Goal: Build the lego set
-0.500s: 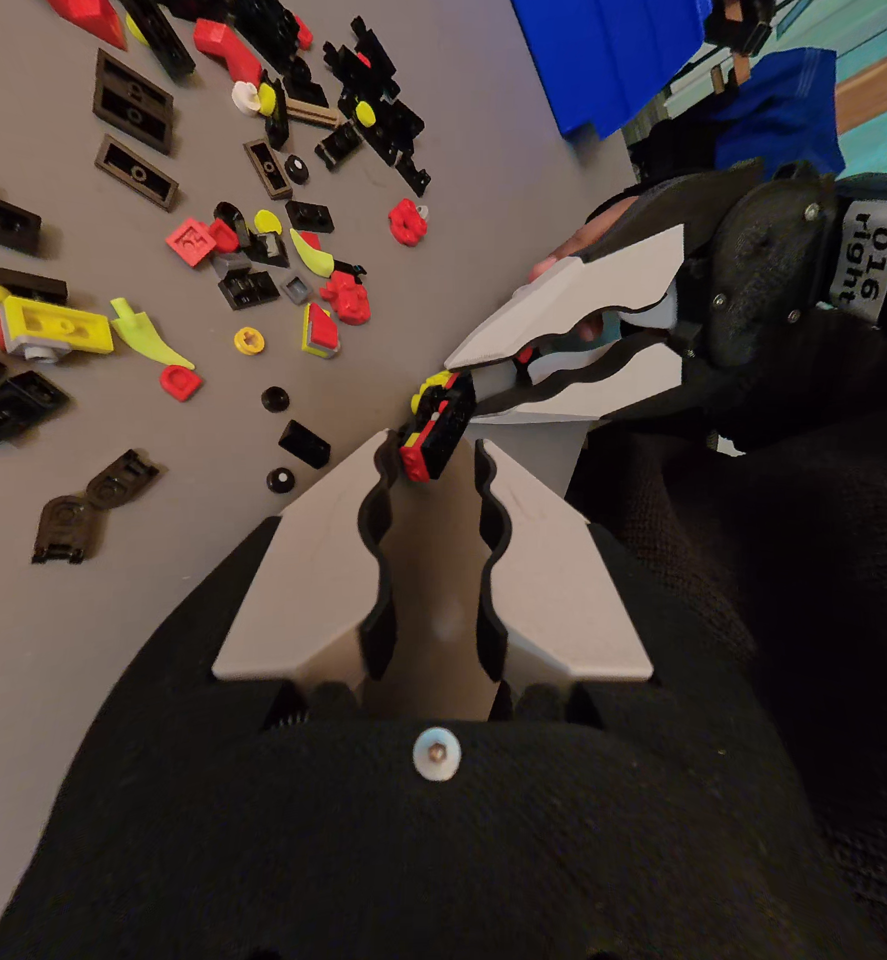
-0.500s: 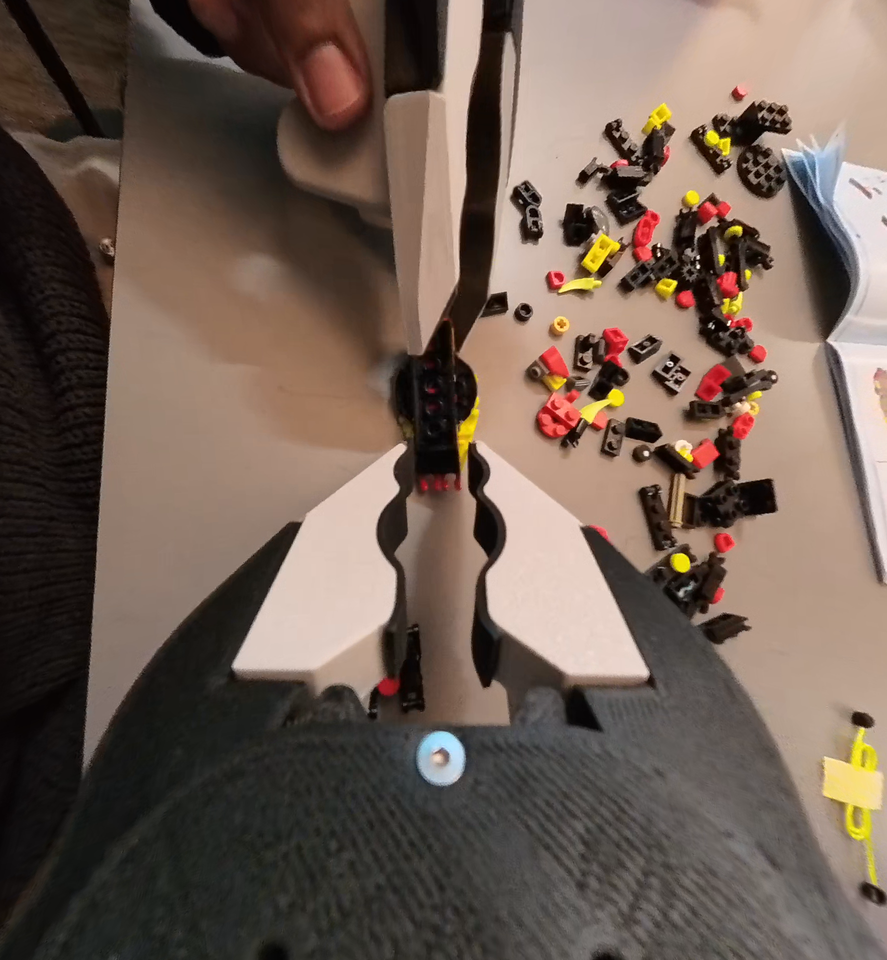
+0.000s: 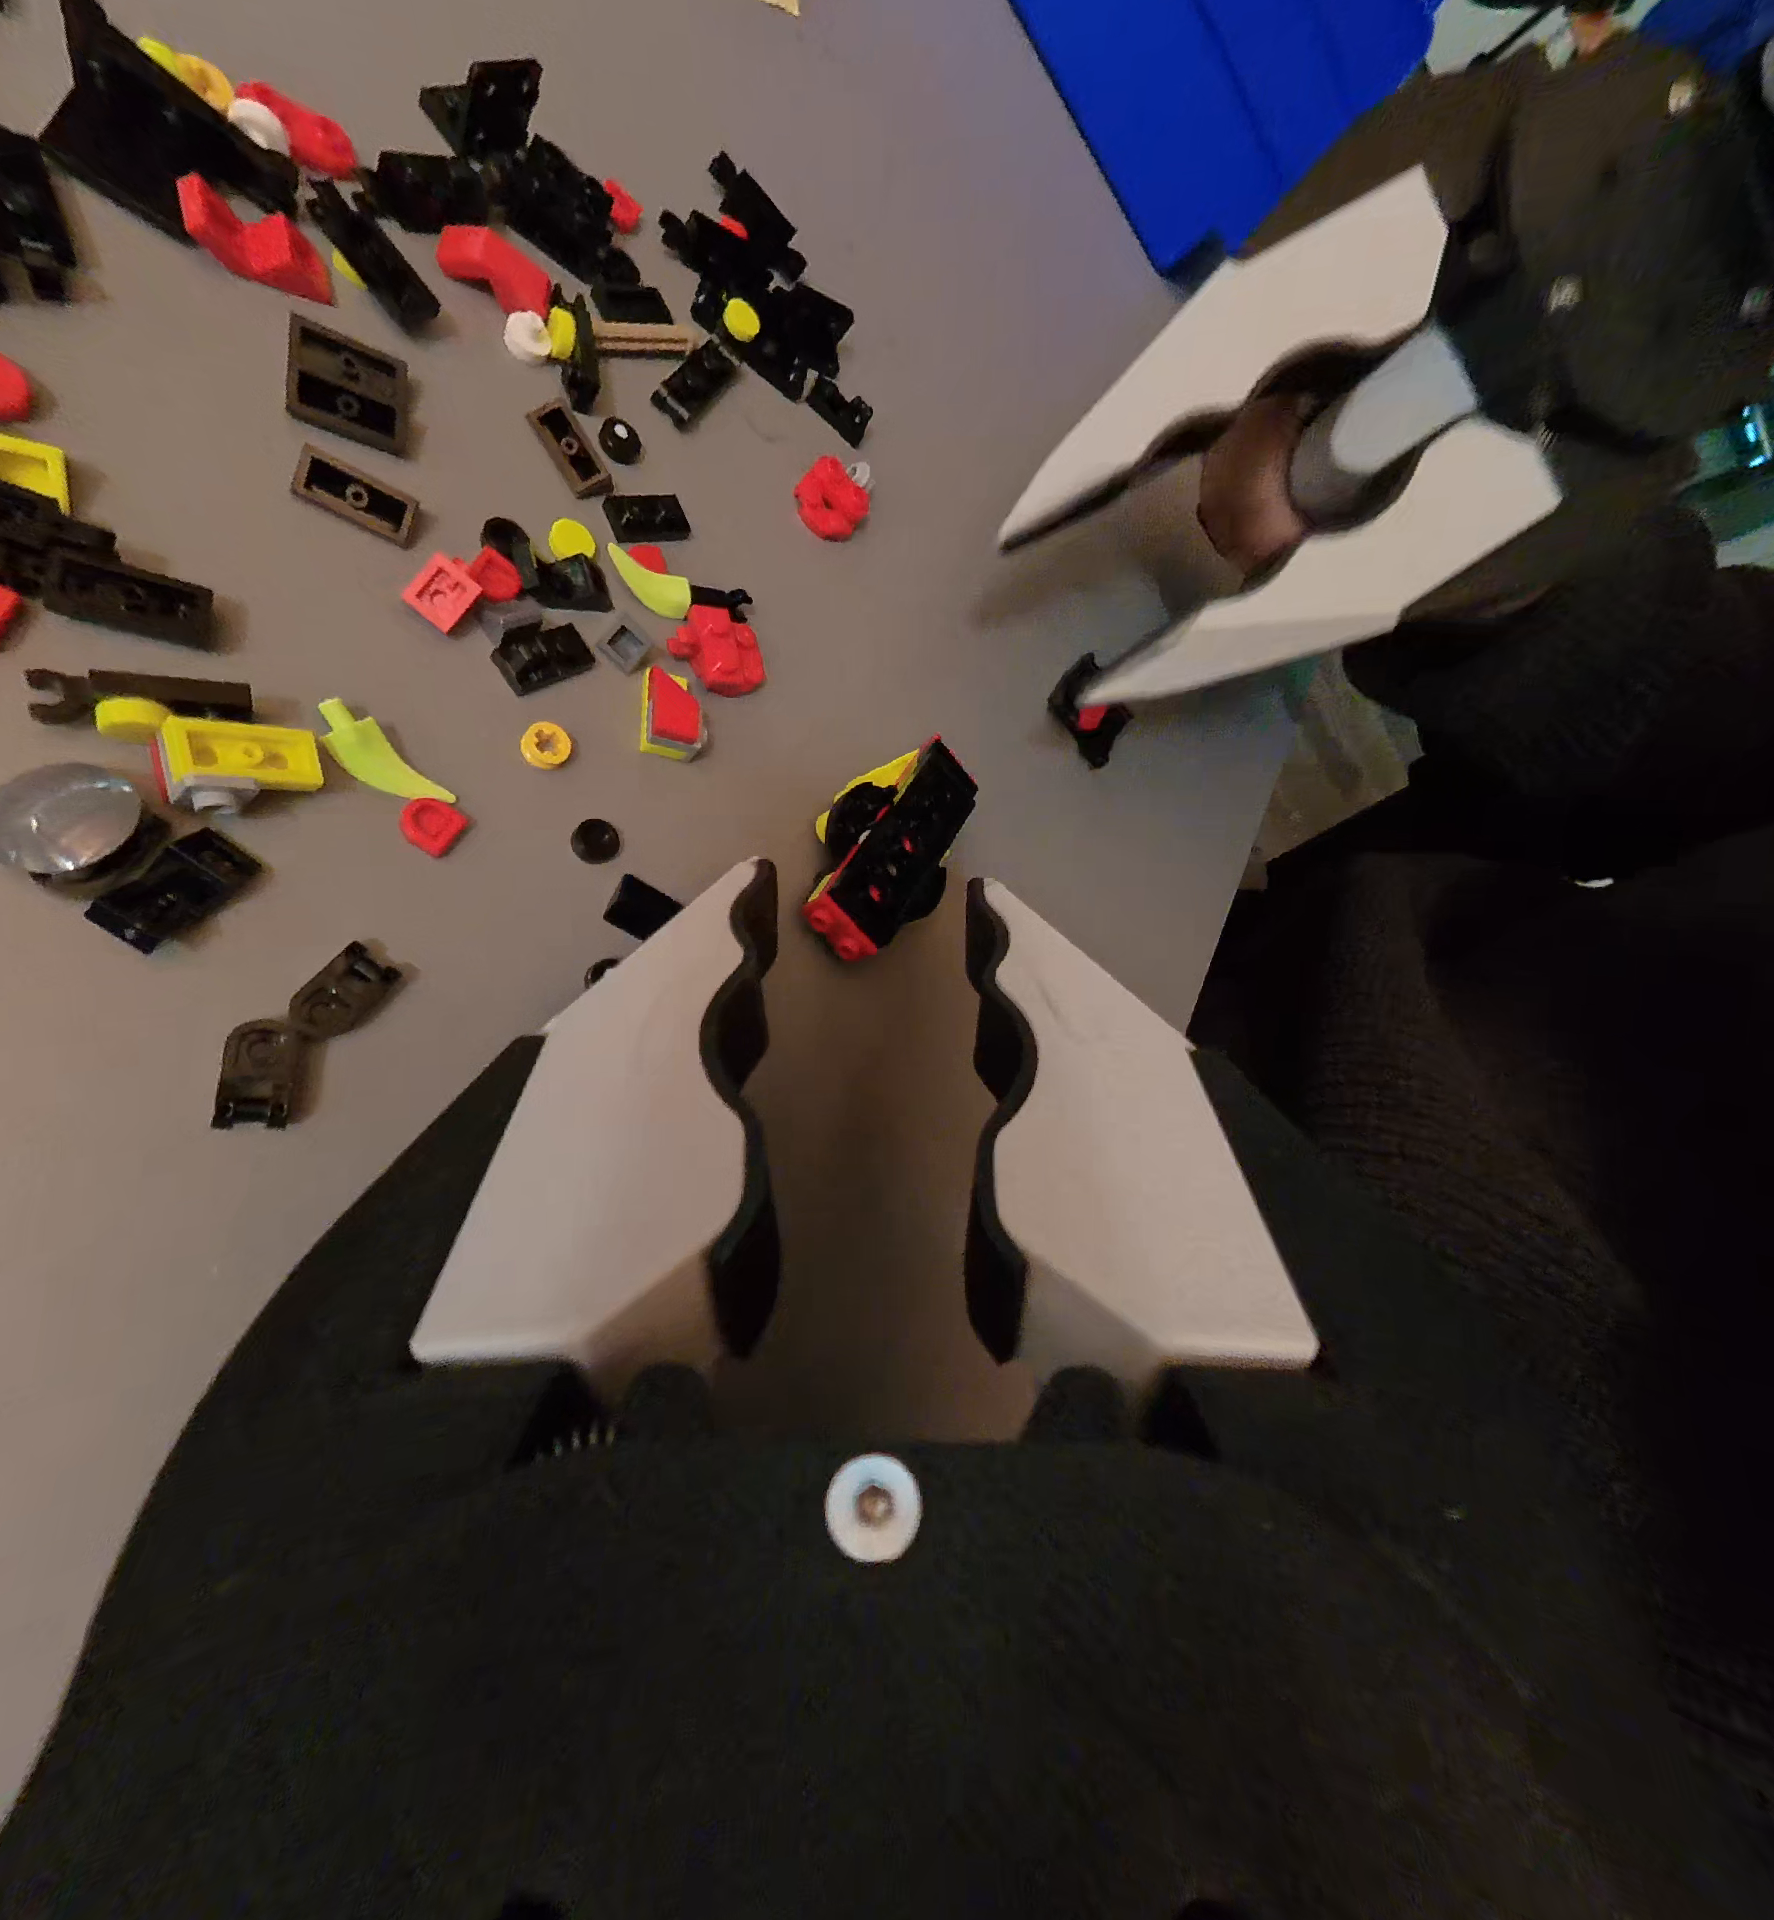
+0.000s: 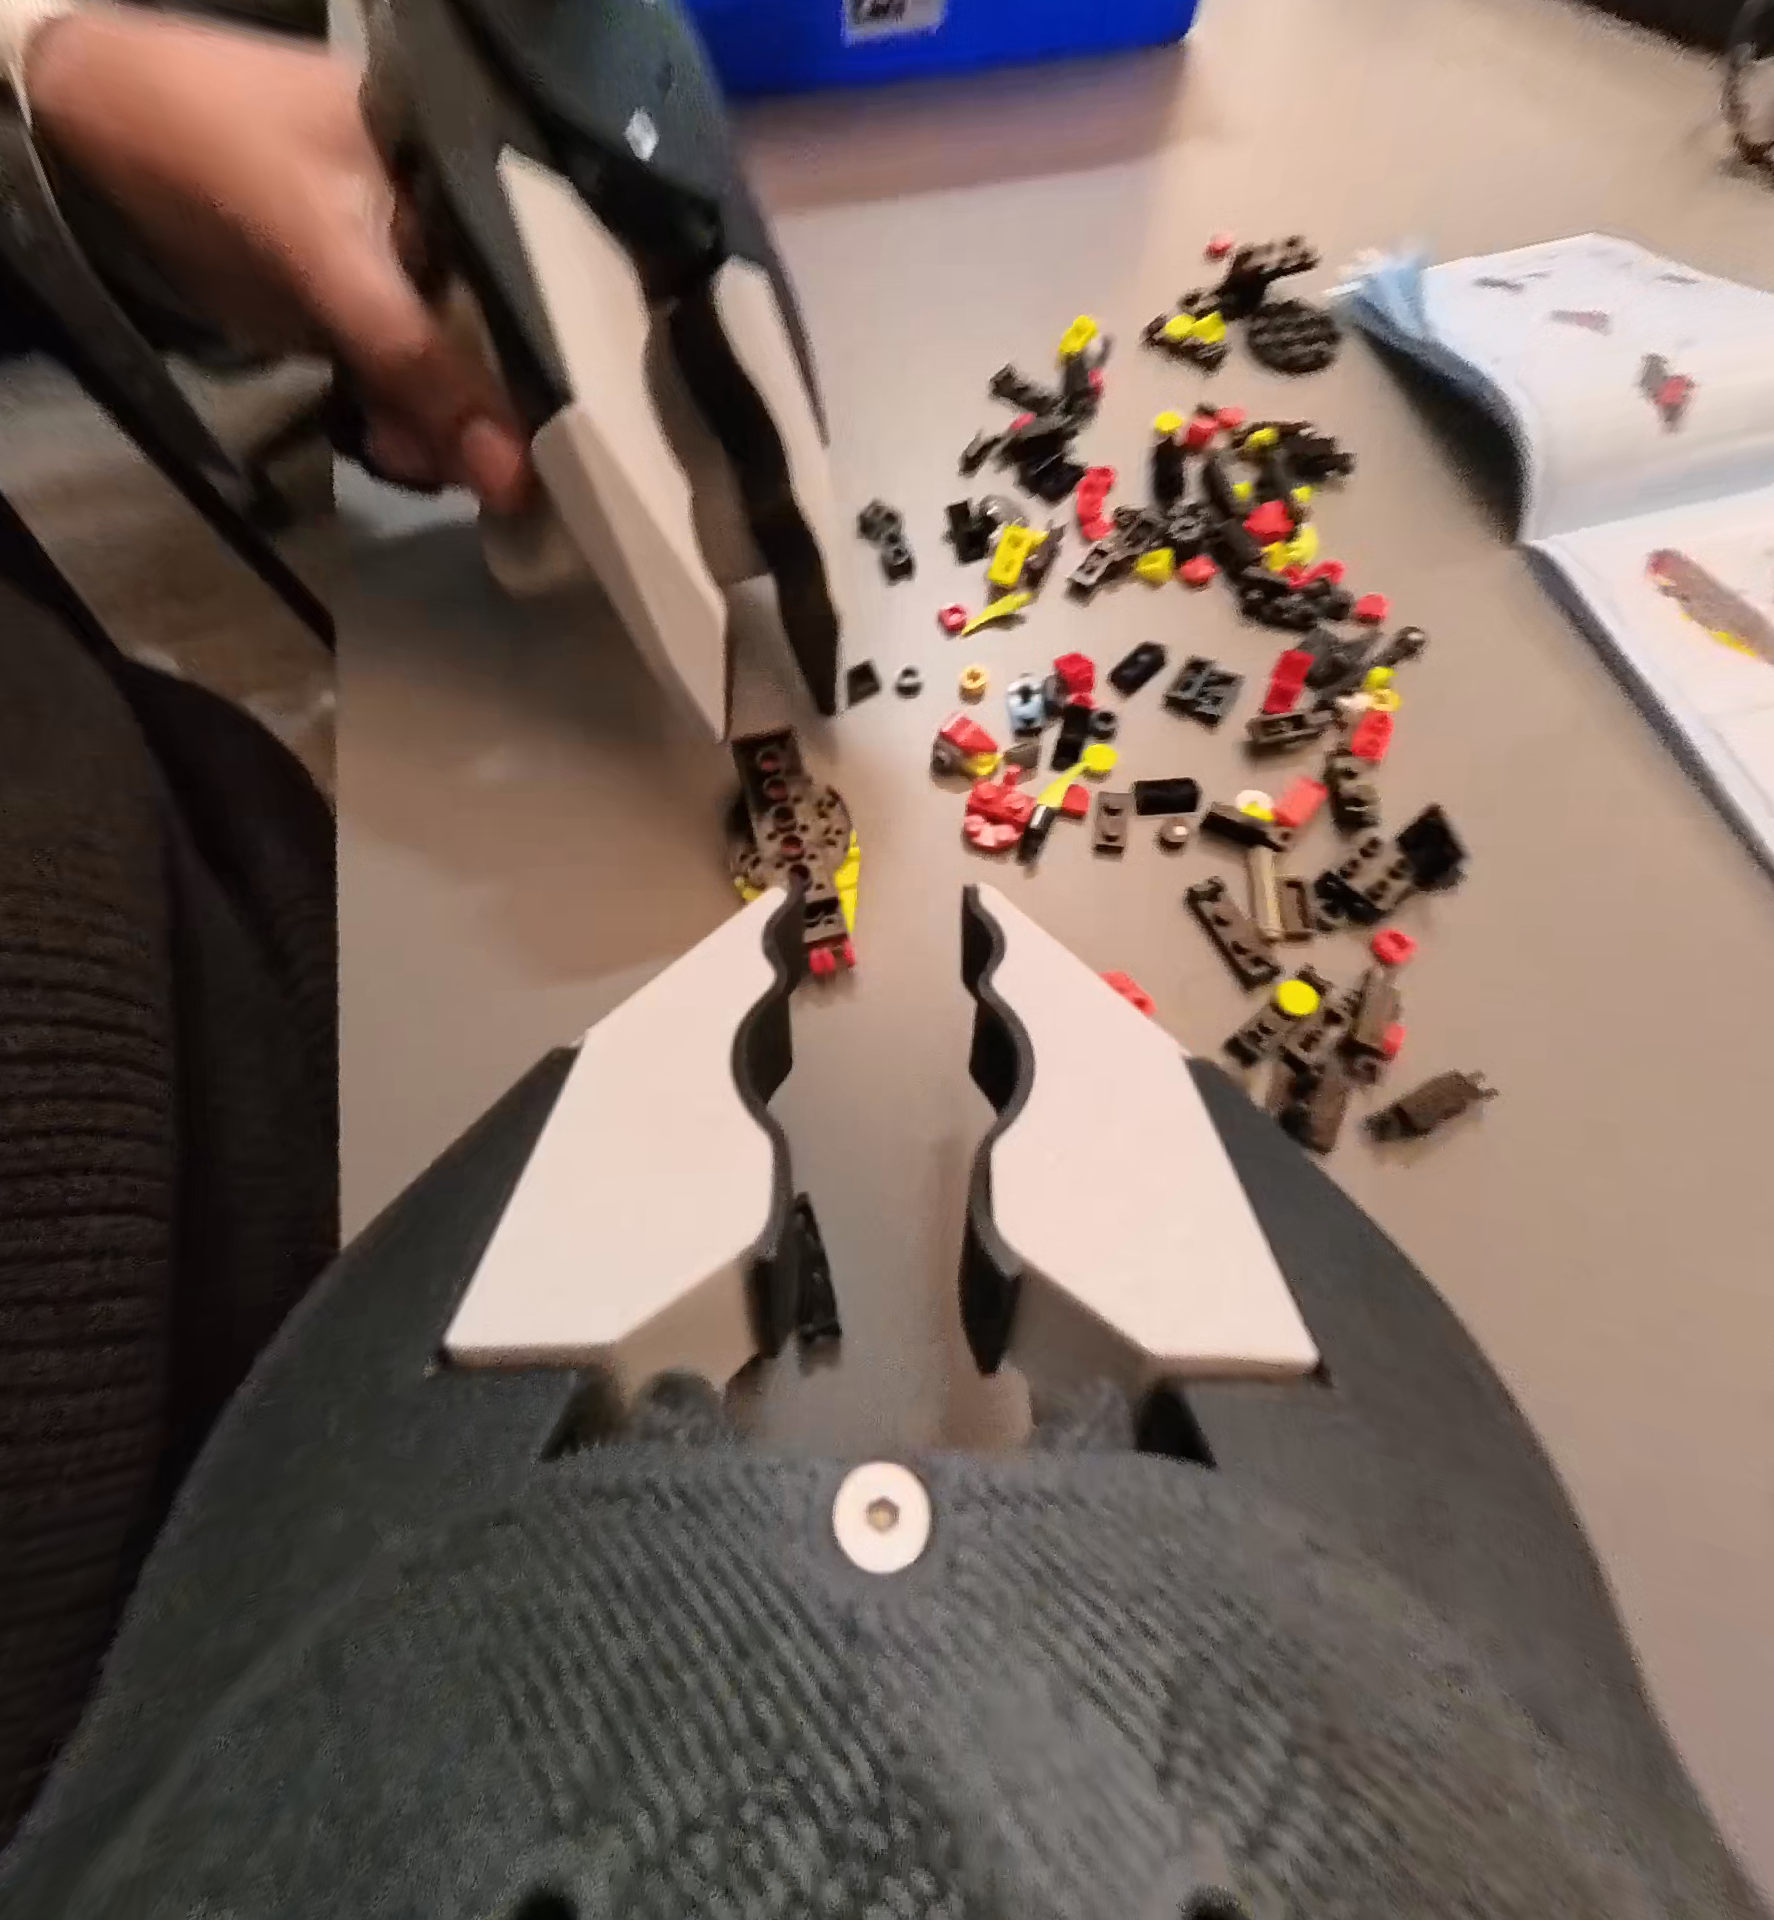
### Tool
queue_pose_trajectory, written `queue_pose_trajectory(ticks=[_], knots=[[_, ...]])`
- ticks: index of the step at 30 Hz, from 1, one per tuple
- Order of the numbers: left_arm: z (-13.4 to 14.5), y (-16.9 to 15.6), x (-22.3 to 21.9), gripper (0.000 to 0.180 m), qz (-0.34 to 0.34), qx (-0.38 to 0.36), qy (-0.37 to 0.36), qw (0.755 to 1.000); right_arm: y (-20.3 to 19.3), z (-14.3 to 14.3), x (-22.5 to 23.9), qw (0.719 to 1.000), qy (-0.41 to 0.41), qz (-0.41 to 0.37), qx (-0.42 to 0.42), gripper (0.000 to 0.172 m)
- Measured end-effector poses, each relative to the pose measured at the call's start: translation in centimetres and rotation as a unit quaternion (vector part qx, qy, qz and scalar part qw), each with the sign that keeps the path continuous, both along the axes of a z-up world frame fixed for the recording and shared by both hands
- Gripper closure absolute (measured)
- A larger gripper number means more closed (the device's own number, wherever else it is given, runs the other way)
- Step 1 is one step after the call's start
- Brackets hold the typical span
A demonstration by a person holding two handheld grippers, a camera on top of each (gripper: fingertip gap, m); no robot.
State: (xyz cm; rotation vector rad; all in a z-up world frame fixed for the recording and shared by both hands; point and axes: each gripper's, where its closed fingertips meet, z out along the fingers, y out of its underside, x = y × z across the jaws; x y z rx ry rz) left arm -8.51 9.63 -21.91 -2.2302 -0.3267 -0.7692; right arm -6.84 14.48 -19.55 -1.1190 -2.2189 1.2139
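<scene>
A grey table [image 3: 914, 312] fills both views, loose bricks [image 3: 550, 416] scattered across its upper left. At centre lies a small black, red and yellow brick assembly [image 3: 893, 852], just ahead of the released left gripper [image 3: 867, 883]. The right gripper [image 4: 872, 899] stands apart too, gripping nothing, the assembly beside its left fingertip.

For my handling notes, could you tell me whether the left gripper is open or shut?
Open: the left gripper shows bare table between its fingers, clear of the brick model.
</scene>
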Motion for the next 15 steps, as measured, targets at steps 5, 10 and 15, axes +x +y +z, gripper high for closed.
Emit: queue_pose_trajectory(ticks=[5,10,15], knots=[[0.2,0.1,0.2,0.147,-0.013,0.011,0.024,1.000,2.6,2.3,0.2,0.997,0.034,-0.074,-0.012,0.138],[0.9,0.4,0.0,0.147,-0.009,0.032,0.032,0.999,2.6,2.7,1.3,0.993,0.040,-0.105,-0.043,0.138],[1.1,0.3,0.4,0.152,-0.035,0.036,0.002,0.999,3.1,1.1,1.5,0.996,0.026,-0.086,-0.004,0.138]])
